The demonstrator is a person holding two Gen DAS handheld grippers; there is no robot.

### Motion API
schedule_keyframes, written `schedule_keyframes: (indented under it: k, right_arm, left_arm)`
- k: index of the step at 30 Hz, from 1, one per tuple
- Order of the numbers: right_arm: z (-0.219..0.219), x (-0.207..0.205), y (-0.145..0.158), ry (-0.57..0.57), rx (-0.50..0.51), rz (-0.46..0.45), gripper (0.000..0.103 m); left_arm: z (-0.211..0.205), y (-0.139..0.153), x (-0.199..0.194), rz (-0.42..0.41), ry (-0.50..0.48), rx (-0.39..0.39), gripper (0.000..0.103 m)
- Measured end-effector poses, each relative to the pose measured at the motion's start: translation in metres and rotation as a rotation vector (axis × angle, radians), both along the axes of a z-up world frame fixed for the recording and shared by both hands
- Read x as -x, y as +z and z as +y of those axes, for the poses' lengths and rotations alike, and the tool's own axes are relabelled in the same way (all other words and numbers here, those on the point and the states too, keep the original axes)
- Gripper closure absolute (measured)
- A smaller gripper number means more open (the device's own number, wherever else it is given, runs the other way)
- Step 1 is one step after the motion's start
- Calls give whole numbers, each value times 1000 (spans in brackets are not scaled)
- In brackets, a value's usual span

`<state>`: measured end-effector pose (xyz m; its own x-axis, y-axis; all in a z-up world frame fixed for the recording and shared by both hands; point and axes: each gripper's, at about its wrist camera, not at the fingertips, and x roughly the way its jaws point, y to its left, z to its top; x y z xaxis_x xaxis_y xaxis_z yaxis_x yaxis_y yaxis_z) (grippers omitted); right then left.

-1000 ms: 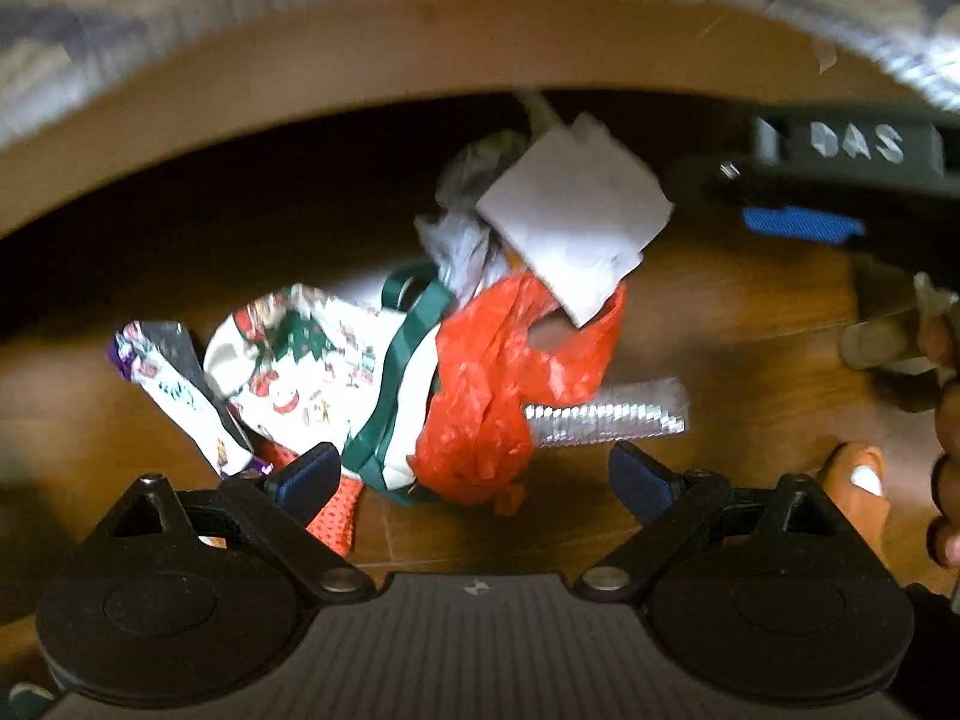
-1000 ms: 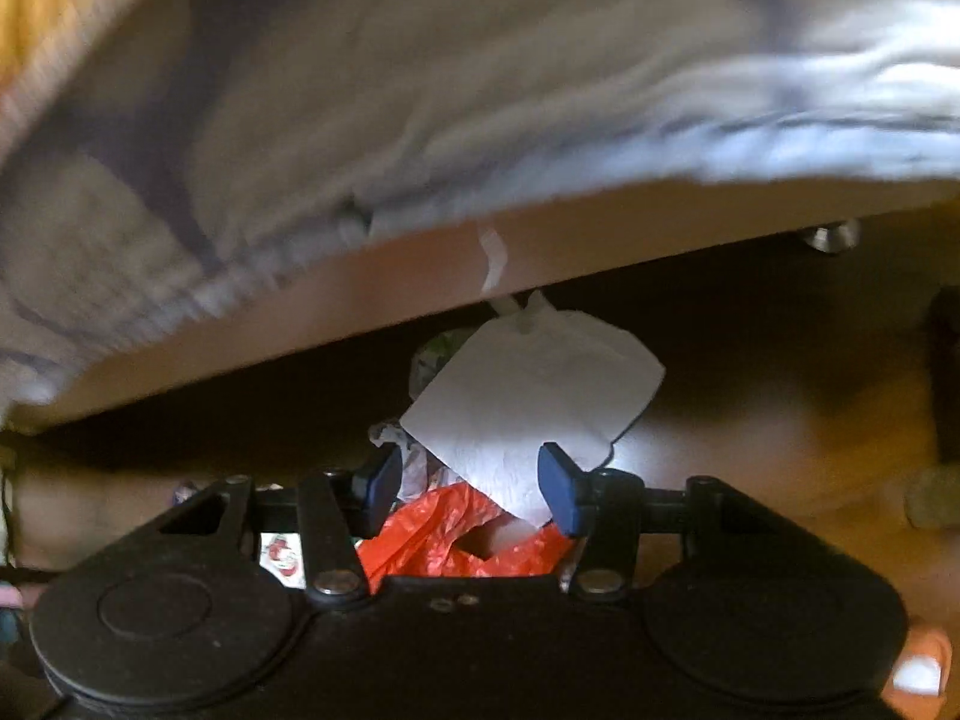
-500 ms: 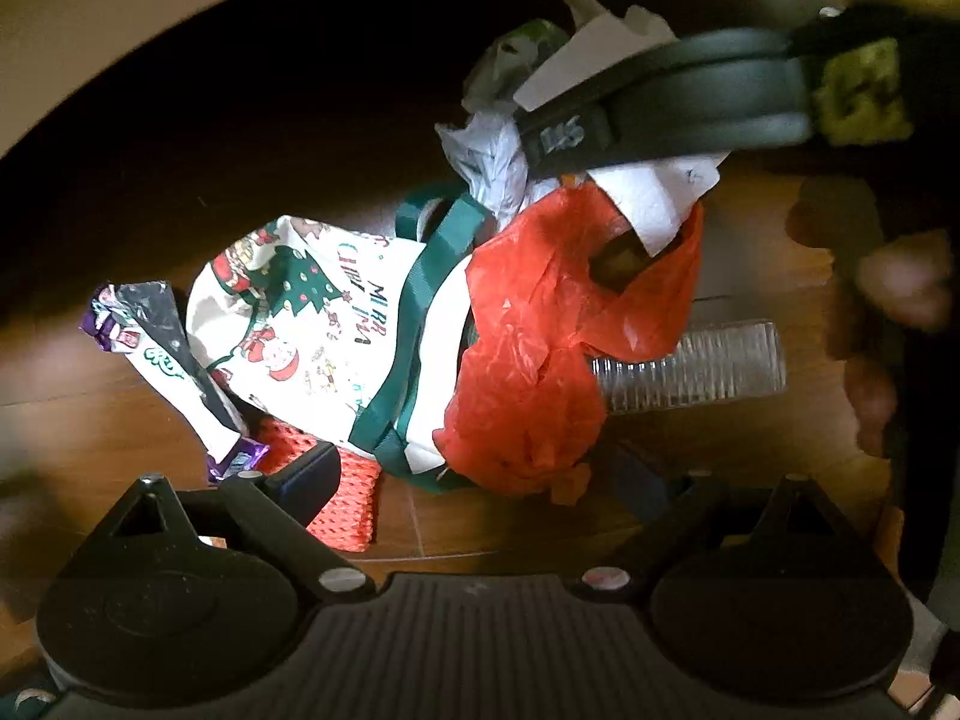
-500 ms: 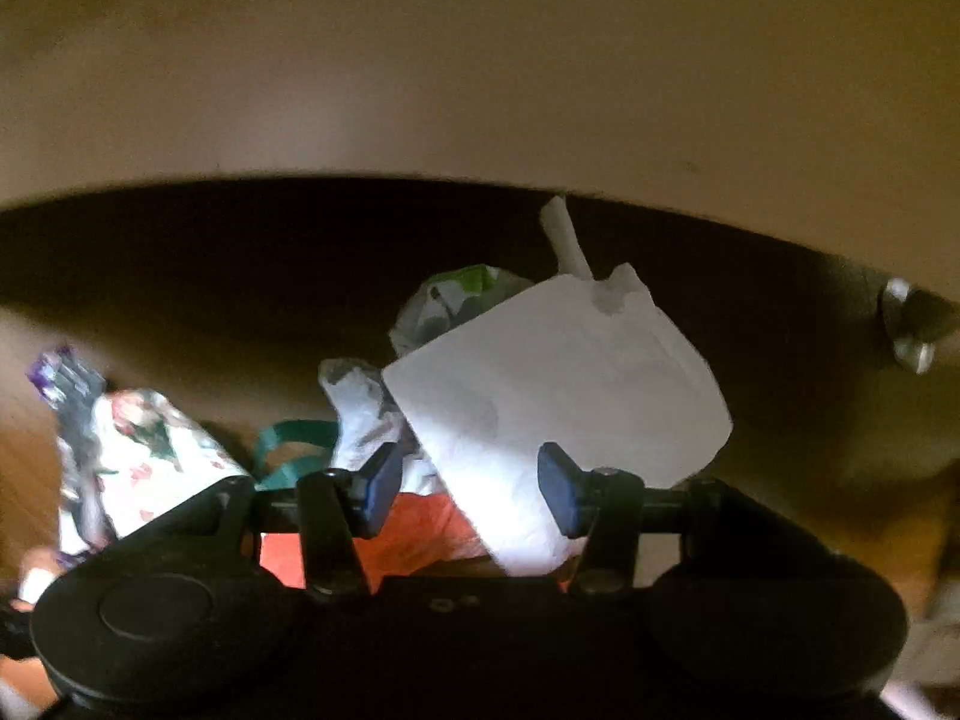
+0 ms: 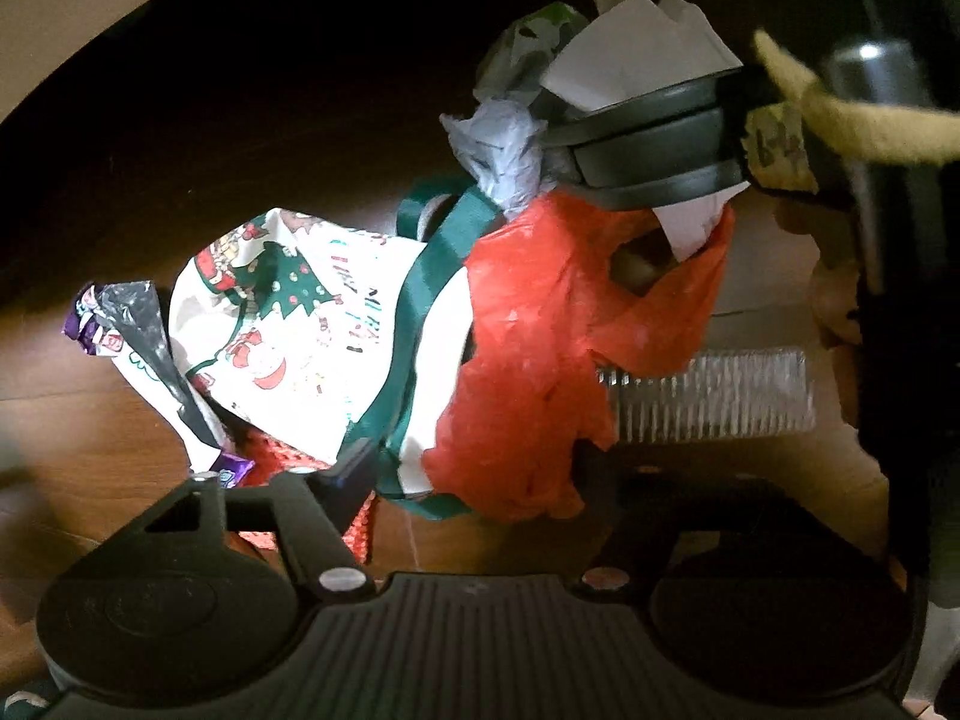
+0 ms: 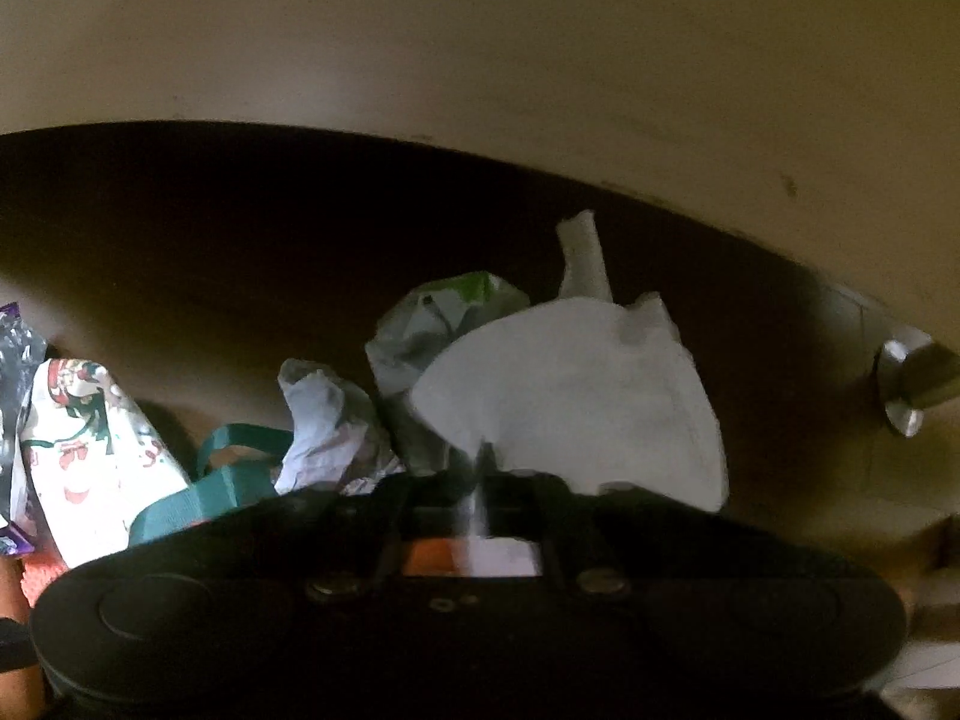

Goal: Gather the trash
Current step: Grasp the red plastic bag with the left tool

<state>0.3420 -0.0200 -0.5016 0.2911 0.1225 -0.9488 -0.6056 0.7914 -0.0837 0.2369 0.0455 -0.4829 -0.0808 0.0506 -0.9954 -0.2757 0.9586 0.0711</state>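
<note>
A pile of trash lies on the wood floor under a piece of furniture. In the left wrist view it holds a red plastic bag [image 5: 558,354], a Christmas-print bag with green straps [image 5: 300,330], a snack wrapper [image 5: 138,330], a clear ridged bottle [image 5: 708,396] and a white paper sheet [image 5: 636,60]. My left gripper [image 5: 474,480] is open just in front of the red bag. My right gripper [image 6: 480,468] is shut on the white paper sheet [image 6: 576,390]; it also shows in the left wrist view [image 5: 654,156].
The beige furniture edge [image 6: 480,60] curves over the pile, with dark space behind it. A metal furniture foot [image 6: 912,384] stands at the right. A crumpled grey-white wrapper [image 6: 330,426] and a green-white bag [image 6: 432,324] lie by the paper.
My right gripper has dropped onto the pile and shut on the white paper sheet. My left gripper has moved in closer to the red bag and stayed open.
</note>
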Motion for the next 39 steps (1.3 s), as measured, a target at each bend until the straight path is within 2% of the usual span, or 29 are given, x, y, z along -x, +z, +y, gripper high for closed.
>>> schedule_keyframes:
  k: [4,5,8,11,14,19,23,29,33,36,39]
  right_arm:
    - [-6,-1,9,-18,-17,-16,101]
    - [-9,1,13,-27,-21,-23,102]
    - [-19,4,26,-48,-26,-32,102]
    - [-34,5,40,-74,-40,-18,102]
    - [-50,6,63,-117,-85,4,102]
    - [-70,5,101,-174,-101,7,102]
    - [-80,3,115,-216,-150,62,101]
    - [-96,11,141,-277,-169,51,101]
    - [-108,14,160,-314,-227,104,99]
    - [-109,20,164,-317,-213,91,97]
    - [-110,30,161,-300,-194,93,101]
  left_arm:
    - [-6,4,-3,-24,-13,0,55]
    - [-8,6,-3,-30,-16,2,62]
    - [-12,8,-5,-46,-32,1,71]
    - [-16,12,-7,-61,-55,-17,74]
    - [-17,18,-8,-73,-53,-6,76]
    - [-15,34,-11,-100,-41,24,79]
    - [-19,54,-11,-122,-39,37,79]
    - [-14,70,-5,-117,-20,33,79]
    - [-10,82,-2,-123,-1,31,79]
    - [-11,93,0,-133,-4,31,79]
    - [-12,101,5,-141,-12,27,79]
